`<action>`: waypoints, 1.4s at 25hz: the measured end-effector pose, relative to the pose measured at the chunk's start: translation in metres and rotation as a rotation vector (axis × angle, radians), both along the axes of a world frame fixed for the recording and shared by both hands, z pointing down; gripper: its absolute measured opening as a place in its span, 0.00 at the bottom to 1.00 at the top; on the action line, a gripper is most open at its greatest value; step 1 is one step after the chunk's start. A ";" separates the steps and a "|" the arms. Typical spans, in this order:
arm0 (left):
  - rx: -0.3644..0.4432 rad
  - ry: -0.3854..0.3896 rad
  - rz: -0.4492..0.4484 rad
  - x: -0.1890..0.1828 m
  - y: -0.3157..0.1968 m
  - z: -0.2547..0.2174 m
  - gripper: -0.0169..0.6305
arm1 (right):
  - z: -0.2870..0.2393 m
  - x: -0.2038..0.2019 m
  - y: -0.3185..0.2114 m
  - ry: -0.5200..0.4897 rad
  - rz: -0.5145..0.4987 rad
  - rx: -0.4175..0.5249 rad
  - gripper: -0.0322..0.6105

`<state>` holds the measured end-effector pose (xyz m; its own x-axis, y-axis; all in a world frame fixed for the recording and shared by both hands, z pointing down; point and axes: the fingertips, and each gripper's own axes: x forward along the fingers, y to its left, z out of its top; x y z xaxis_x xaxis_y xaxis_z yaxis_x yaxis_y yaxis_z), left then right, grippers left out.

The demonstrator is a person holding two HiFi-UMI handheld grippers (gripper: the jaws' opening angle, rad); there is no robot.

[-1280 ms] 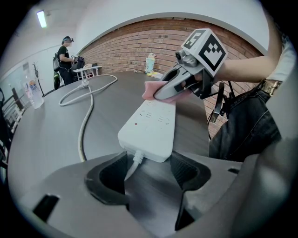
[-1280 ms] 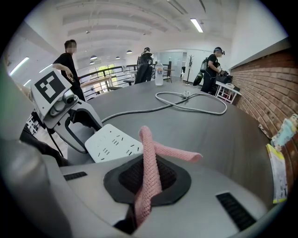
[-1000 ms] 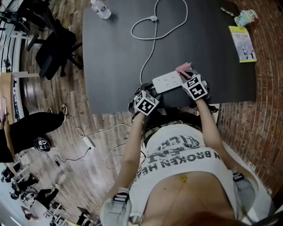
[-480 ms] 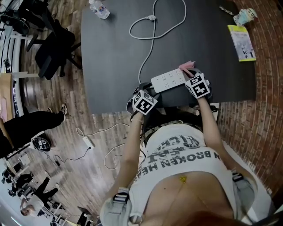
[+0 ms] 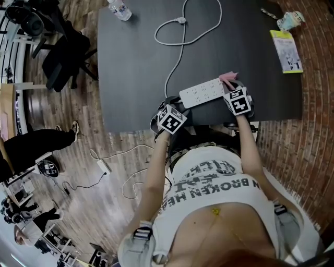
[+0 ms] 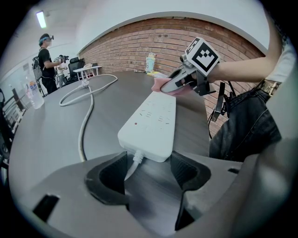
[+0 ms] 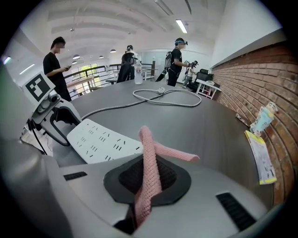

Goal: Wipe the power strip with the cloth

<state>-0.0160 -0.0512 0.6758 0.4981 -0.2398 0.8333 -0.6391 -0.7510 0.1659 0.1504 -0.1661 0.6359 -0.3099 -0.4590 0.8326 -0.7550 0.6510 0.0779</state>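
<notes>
A white power strip [image 5: 202, 93] lies near the front edge of the dark table [image 5: 135, 68], and its white cable [image 5: 180, 36] loops off to the far side. My right gripper [image 5: 231, 87] is shut on a pink cloth [image 5: 228, 78] at the strip's right end; in the right gripper view the cloth [image 7: 150, 158] sticks up from the jaws beside the strip [image 7: 102, 139]. My left gripper [image 6: 149, 162] stands open at the strip's [image 6: 151, 123] cable end. Its jaws flank the cable and the strip's corners.
On the far left of the table stands a water bottle [image 5: 119, 9]. A yellow booklet [image 5: 286, 51] and a small cup [image 5: 289, 21] sit far right by the brick wall. An office chair [image 5: 65, 57] is left of the table. Another strip lies on the floor [image 5: 103, 168].
My right gripper has slid rightward with the pink cloth along the strip to its right end. The left gripper has stayed at the cable end.
</notes>
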 end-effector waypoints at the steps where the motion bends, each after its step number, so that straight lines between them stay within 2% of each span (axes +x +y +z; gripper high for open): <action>1: 0.001 0.000 0.000 0.000 0.000 0.000 0.45 | 0.000 0.000 0.000 -0.002 0.001 0.001 0.08; 6: 0.002 -0.004 0.001 -0.001 0.001 0.001 0.45 | -0.001 -0.002 0.001 -0.004 -0.001 0.007 0.08; 8: 0.003 -0.002 0.002 -0.001 0.001 0.000 0.45 | -0.007 -0.014 0.007 -0.052 -0.031 -0.005 0.08; 12: 0.005 -0.001 0.001 -0.001 0.000 0.000 0.45 | -0.026 -0.070 0.034 -0.239 -0.177 -0.067 0.08; 16: 0.006 -0.003 0.003 -0.001 0.000 0.001 0.45 | -0.030 -0.128 0.071 -0.319 -0.364 -0.143 0.08; 19: 0.008 -0.005 0.002 0.000 0.000 0.001 0.45 | -0.026 -0.158 0.096 -0.314 -0.488 -0.186 0.08; 23: 0.008 -0.008 0.003 0.001 0.000 0.001 0.45 | -0.014 -0.176 0.114 -0.284 -0.562 -0.232 0.08; 27: 0.010 -0.011 0.005 0.001 0.000 0.001 0.45 | -0.002 -0.181 0.122 -0.256 -0.579 -0.248 0.08; 35: 0.011 -0.012 0.009 -0.001 0.000 0.001 0.45 | -0.001 -0.183 0.122 -0.215 -0.568 -0.202 0.08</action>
